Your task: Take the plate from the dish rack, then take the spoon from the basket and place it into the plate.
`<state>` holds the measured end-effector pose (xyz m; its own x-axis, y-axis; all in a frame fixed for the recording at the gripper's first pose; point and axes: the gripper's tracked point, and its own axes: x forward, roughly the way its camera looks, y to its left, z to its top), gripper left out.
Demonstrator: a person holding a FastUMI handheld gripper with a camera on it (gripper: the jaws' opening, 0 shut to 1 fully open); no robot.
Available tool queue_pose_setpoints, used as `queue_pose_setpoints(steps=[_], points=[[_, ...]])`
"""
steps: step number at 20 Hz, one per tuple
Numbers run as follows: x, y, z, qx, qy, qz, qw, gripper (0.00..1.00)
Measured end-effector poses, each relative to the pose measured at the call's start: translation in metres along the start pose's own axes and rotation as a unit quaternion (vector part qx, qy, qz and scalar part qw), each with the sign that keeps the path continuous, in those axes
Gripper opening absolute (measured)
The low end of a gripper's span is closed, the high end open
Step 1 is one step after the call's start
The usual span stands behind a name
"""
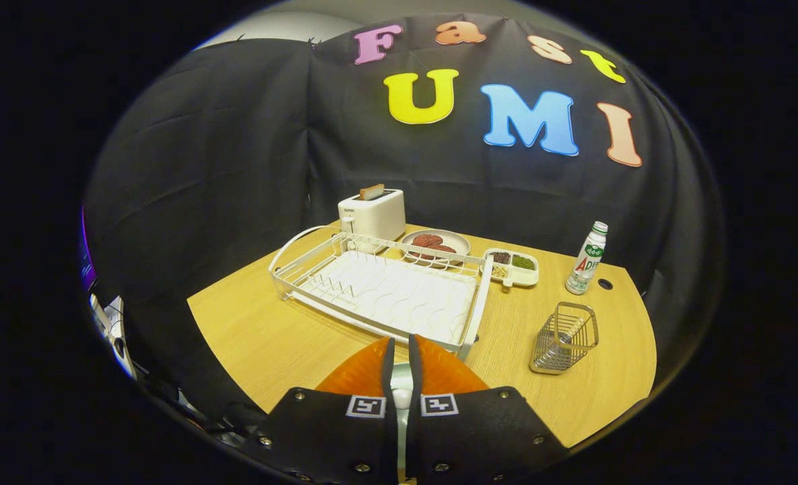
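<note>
The gripper (399,353) pinches a spoon (402,397) between its closing fingers, handle trapped for the drop, right over the orange plate (361,374) just beneath them. Beyond lies the emptied dish rack (385,293); the wire basket (564,338) stands off right.

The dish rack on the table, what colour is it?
White, a wire dish rack just beyond the gripper, whose fingers are closed together; clearest in the gripper view.
</note>
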<state>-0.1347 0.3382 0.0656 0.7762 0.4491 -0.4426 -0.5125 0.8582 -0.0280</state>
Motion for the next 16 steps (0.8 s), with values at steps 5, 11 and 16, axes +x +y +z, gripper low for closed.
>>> queue_pose_setpoints(steps=[5,11,16], points=[[0.013,0.003,0.002,0.005,0.007,0.003,1.0,0.05],[0.024,0.006,-0.001,0.01,0.017,0.011,1.0,0.07],[0.03,0.008,-0.008,0.005,0.033,0.015,0.999,0.15]])
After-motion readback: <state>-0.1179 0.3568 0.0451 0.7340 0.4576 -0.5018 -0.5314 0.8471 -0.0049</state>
